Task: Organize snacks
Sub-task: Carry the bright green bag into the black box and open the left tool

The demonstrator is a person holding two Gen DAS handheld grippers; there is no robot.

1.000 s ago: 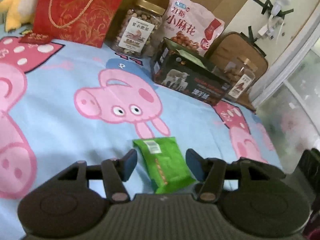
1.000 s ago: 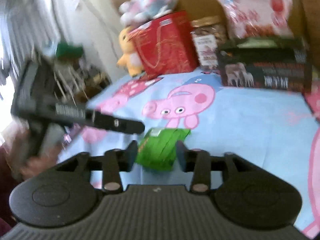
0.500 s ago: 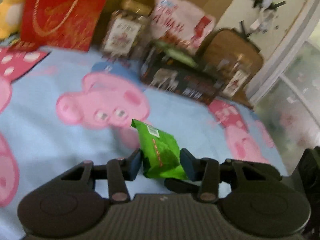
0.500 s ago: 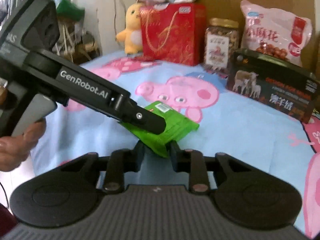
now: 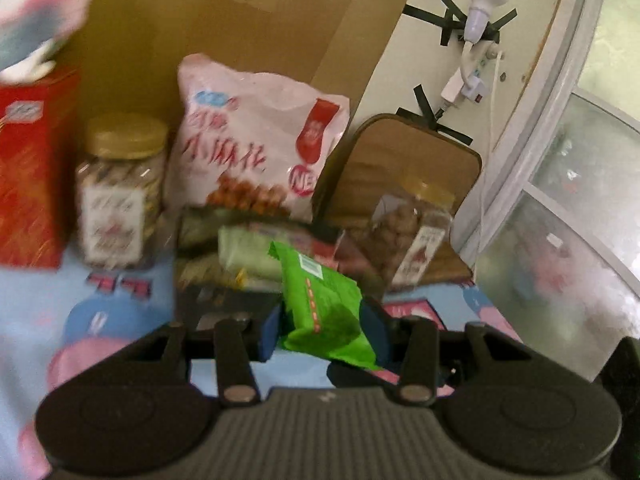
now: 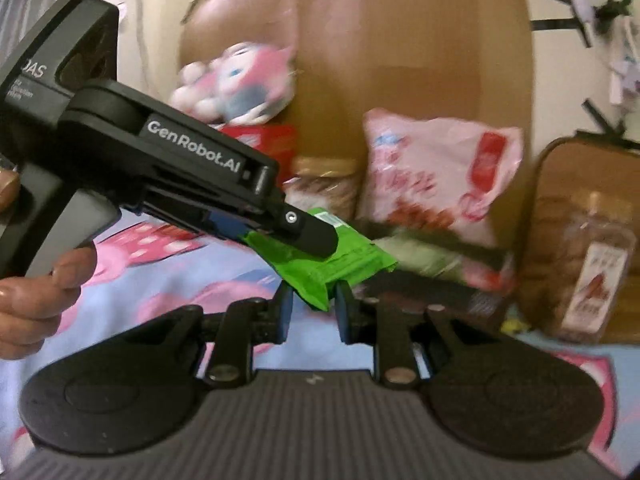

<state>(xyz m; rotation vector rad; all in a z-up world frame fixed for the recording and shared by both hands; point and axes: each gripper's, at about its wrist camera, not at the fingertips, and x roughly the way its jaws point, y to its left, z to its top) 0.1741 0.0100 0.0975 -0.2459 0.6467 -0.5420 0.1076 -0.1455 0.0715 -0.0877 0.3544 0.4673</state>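
A green snack packet (image 5: 320,300) hangs in the air, off the pig-print sheet (image 5: 120,304). My left gripper (image 5: 322,332) is shut on its near end, one blue pad on each side. In the right wrist view the same green packet (image 6: 352,264) is pinched at its lower corner by my right gripper (image 6: 315,310), also shut. The left gripper's black finger (image 6: 308,236) lies across the packet's top, coming in from the left. Just behind the packet stands an open black box (image 5: 224,304) with several snack packets (image 5: 248,252) in it.
Along the back stand a pink snack bag (image 5: 248,148), a gold-lidded jar (image 5: 120,192), a red gift bag (image 5: 28,168), a second jar (image 5: 412,240) and a brown cushion (image 5: 400,160) against cardboard. A person's hand (image 6: 36,292) grips the left tool.
Both grippers closed on the green packet, which lay flat on the sheet. It has been lifted and carried toward the black box and the snacks at the back.
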